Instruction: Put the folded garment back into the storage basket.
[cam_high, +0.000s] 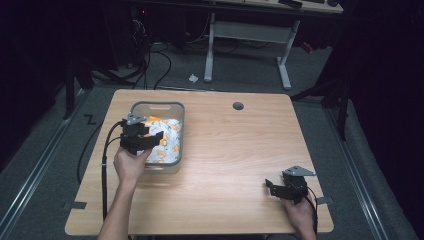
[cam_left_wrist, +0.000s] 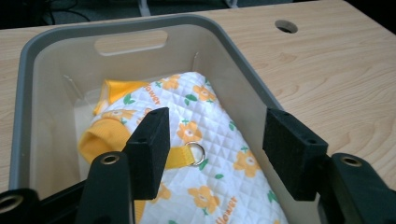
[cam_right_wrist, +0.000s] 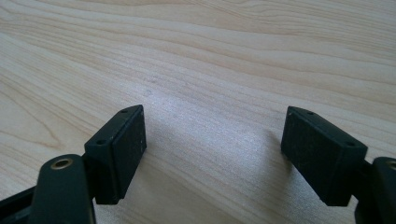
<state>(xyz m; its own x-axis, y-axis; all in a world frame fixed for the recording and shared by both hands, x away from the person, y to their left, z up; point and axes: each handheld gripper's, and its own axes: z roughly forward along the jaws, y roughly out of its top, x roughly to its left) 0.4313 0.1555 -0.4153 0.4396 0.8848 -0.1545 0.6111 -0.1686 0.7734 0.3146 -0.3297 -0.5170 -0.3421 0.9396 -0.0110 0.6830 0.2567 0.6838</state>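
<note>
A grey plastic bin (cam_high: 177, 111) (cam_left_wrist: 243, 60) stands on the left half of the wooden table (cam_high: 235, 150). Inside lies a white quilted garment (cam_left_wrist: 210, 135) (cam_high: 170, 140) printed with orange flowers, with yellow cuffs and a yellow strap ending in a metal ring (cam_left_wrist: 197, 153). My left gripper (cam_high: 145, 137) (cam_left_wrist: 217, 149) hovers open over the bin's near end, its jaws spread above the garment with nothing between them. My right gripper (cam_high: 272, 186) (cam_right_wrist: 212, 149) is open low over bare wood near the table's front right corner.
A round cable hole (cam_high: 238, 106) (cam_left_wrist: 286, 26) sits in the tabletop toward the far edge. Black cables (cam_high: 104, 170) trail from the left gripper. Beyond the table, a white desk frame (cam_high: 250, 35) and floor cables stand in the dark.
</note>
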